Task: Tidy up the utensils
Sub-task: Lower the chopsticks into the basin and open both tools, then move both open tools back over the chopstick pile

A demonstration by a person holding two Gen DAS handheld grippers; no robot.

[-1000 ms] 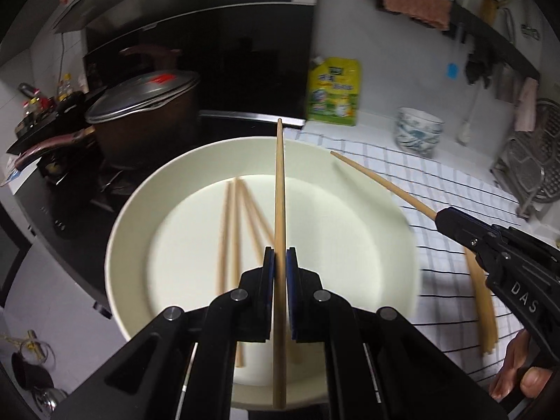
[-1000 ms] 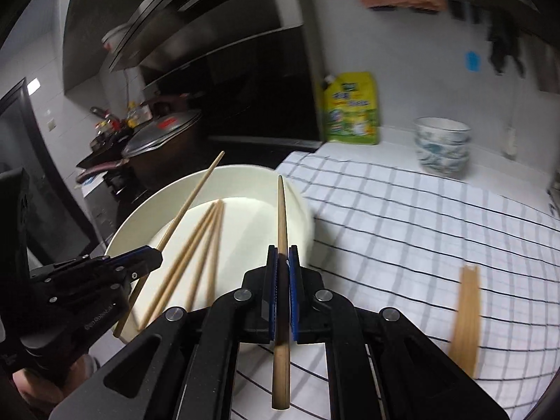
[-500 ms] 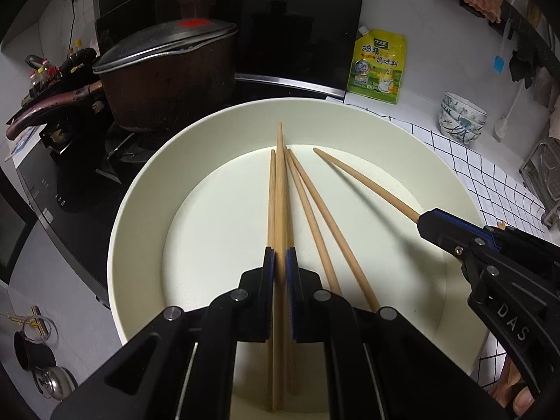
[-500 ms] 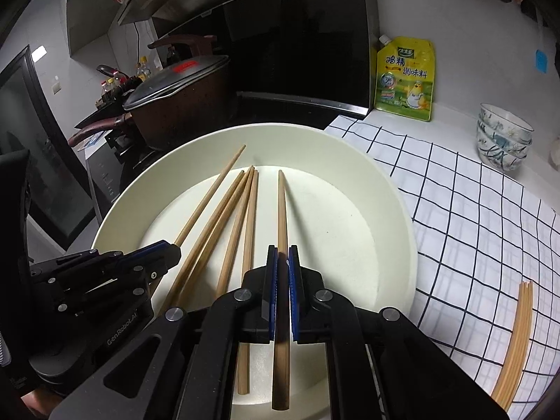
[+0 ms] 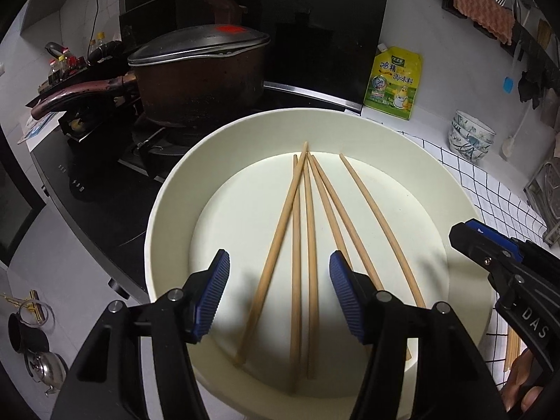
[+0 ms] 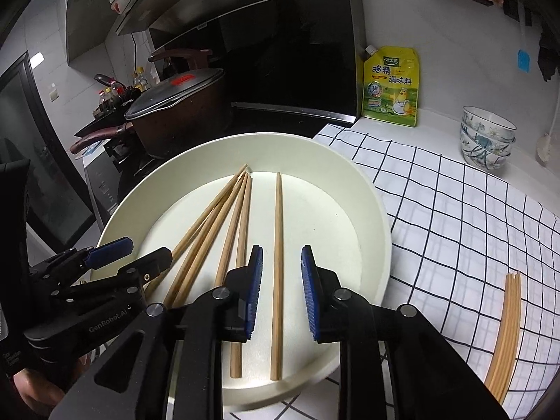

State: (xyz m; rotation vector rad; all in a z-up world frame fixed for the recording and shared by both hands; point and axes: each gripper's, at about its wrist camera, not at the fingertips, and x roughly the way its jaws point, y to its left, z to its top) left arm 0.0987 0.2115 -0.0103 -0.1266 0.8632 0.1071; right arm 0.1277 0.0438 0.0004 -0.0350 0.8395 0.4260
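Note:
A wide cream plate (image 5: 168, 189) (image 6: 381, 227) holds several wooden chopsticks (image 5: 308, 227) (image 6: 224, 217) lying side by side. My left gripper (image 5: 279, 271) hovers low over their near ends, jaws opening and wide apart, no pad touching wood. Over the plate's right part, my right gripper (image 6: 281, 259) has its jaws opening, and one chopstick (image 6: 277, 231) lies flat on the plate between the blue pads, free of both. Each view also shows the other gripper: the right gripper (image 5: 490, 255) at the plate's right rim, the left gripper (image 6: 136, 253) at its left.
A bundle of loose chopsticks (image 6: 505, 332) lies on the checked cloth (image 6: 455, 210) to the right of the plate. Behind the plate are a lidded brown pot (image 5: 199, 70) on the black stove, a yellow seasoning pouch (image 6: 390, 87) and stacked patterned bowls (image 6: 486, 140).
Both grippers came in lower over the plate, then went from shut to open. Each let go of its chopstick, and both sticks now lie in the plate.

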